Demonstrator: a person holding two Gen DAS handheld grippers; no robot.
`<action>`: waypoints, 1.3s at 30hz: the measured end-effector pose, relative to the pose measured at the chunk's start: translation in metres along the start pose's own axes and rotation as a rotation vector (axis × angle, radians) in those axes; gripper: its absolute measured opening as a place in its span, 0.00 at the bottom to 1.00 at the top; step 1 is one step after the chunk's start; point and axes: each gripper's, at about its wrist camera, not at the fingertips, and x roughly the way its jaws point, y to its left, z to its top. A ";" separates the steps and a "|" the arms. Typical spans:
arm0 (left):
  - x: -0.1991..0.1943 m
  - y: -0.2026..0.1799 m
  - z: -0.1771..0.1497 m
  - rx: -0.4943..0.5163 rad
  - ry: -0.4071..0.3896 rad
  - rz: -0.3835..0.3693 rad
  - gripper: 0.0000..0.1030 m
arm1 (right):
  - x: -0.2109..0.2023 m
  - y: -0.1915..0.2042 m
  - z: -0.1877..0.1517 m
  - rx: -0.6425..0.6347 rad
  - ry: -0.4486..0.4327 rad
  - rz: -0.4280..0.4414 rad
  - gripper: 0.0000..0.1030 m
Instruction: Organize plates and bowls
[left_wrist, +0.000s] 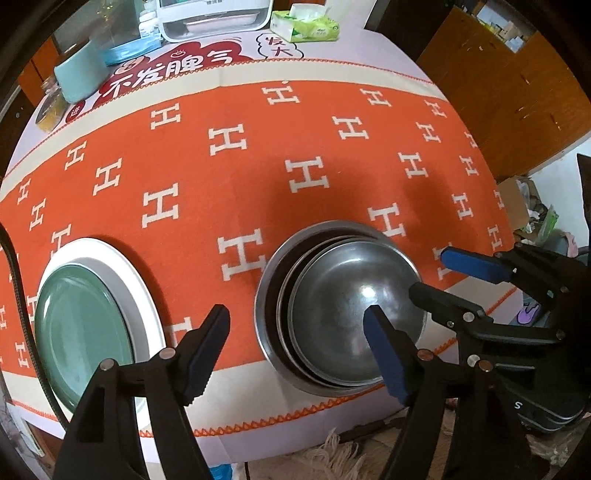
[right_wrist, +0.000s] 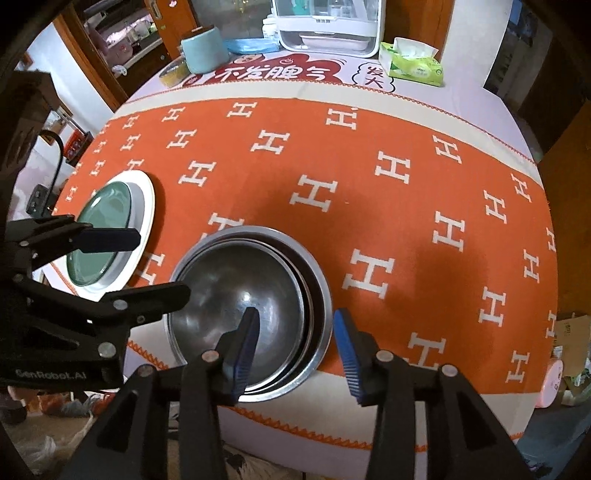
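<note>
A stack of nested steel bowls (left_wrist: 332, 295) (right_wrist: 229, 280) stands on the orange cloth near the table's front edge. To its left a green plate (left_wrist: 81, 325) (right_wrist: 110, 206) lies on a larger white plate (left_wrist: 122, 266) (right_wrist: 146, 199). My left gripper (left_wrist: 295, 317) (right_wrist: 160, 264) is open above the stack's left rim, one finger over the cloth and one over the bowl's inside. My right gripper (right_wrist: 297, 314) (left_wrist: 432, 271) is open over the right rim, which lies between its blue pads without either pad pressing on it. Neither gripper holds anything.
At the back of the table stand a white appliance (right_wrist: 328, 26), a green tissue box (right_wrist: 413, 62), a teal cup (right_wrist: 203, 50) and a roll of tape (right_wrist: 171, 75). The orange H-patterned cloth (right_wrist: 406, 206) stretches to the right of the bowls. The table's front edge runs just below the bowls.
</note>
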 end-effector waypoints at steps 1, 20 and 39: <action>-0.001 0.000 0.000 -0.001 -0.005 -0.003 0.71 | -0.001 -0.001 0.000 0.005 -0.005 0.008 0.41; 0.018 0.019 -0.011 -0.050 -0.059 -0.025 0.84 | 0.007 -0.028 -0.013 0.086 0.012 0.070 0.42; 0.061 0.034 -0.017 -0.135 0.085 -0.244 0.68 | 0.047 -0.053 -0.018 0.247 0.140 0.322 0.42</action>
